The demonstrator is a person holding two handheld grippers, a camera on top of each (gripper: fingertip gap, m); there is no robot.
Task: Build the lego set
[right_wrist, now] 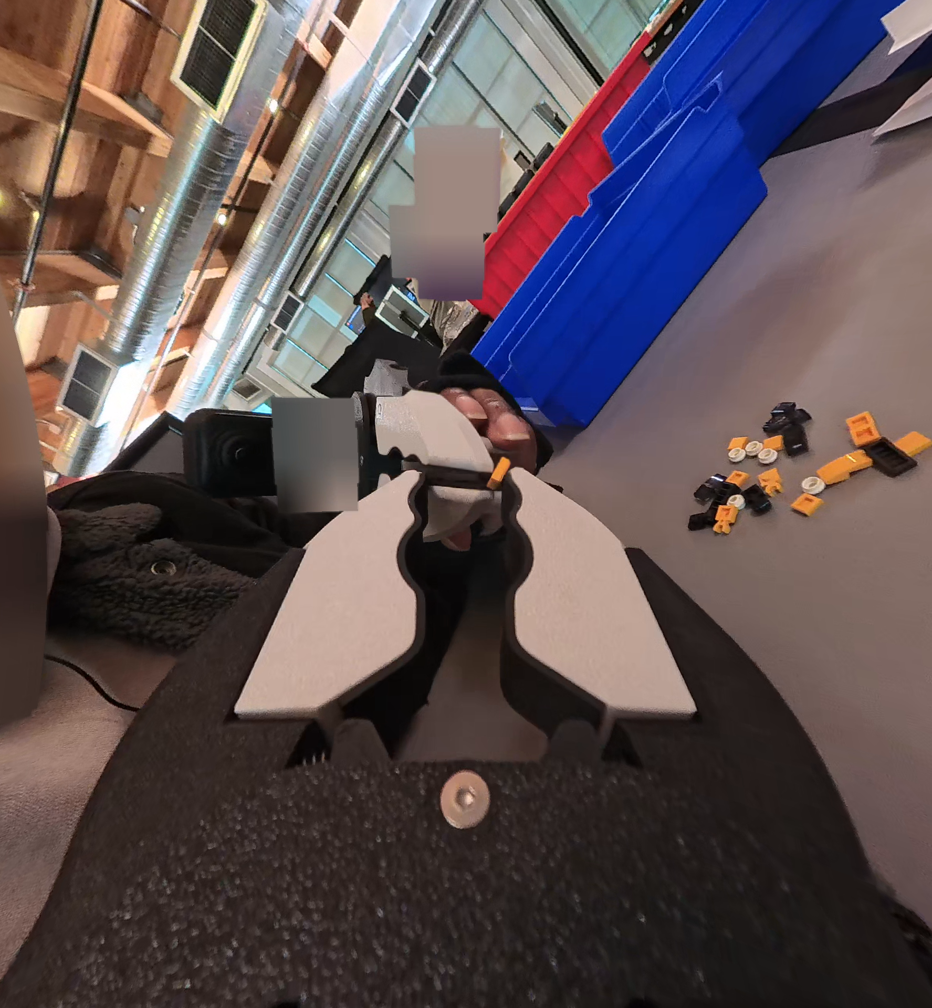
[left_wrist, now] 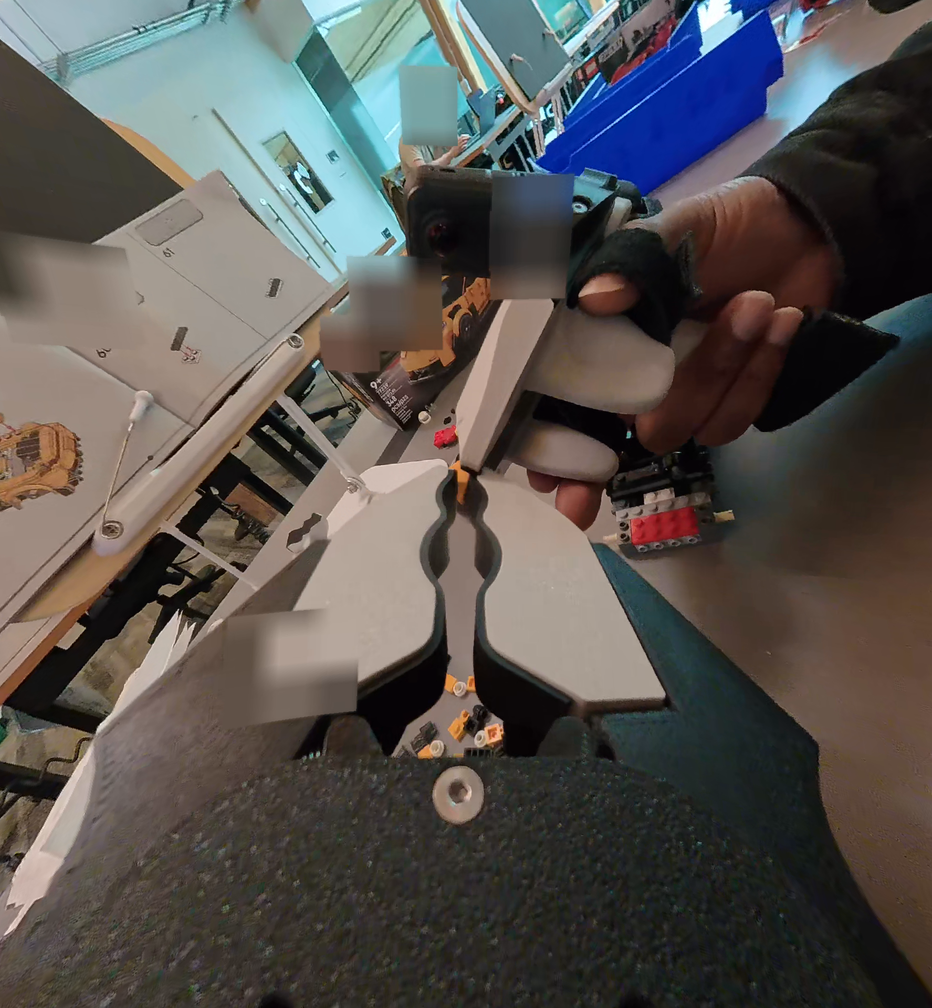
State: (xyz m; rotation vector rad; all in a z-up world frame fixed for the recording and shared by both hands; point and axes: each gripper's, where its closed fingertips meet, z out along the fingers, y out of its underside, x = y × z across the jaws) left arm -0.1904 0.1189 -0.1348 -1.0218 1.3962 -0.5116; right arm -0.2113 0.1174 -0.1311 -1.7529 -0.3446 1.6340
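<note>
My left gripper (left_wrist: pixel 461 486) is shut on a small orange lego piece (left_wrist: pixel 460 483), held in the air above the grey table (left_wrist: pixel 780 627). The right gripper (left_wrist: pixel 474 463), held by a hand, comes in from the upper right and one fingertip touches the top of that piece. In the right wrist view my right gripper (right_wrist: pixel 466 483) is open, its fingers on either side of the left gripper's tip (right_wrist: pixel 485 480). The orange piece (right_wrist: pixel 499 472) sits just inside its right finger. A partly built black, grey and red model (left_wrist: pixel 665 513) stands on the table behind.
Loose orange, black and white pieces (right_wrist: pixel 791 469) lie on the table to the right. An instruction booklet (left_wrist: pixel 43 447) stands on a holder at left, with the set's box (left_wrist: pixel 425 376) behind. Blue bins (right_wrist: pixel 643 245) and a red bin (right_wrist: pixel 551 191) line the far edge. A black fleece (right_wrist: pixel 141 573) lies at left. The tips of both grippers are at nearly the same place. The black fleece (right_wrist: pixel 141 573) is about equally far from each gripper, around 20 cm.
</note>
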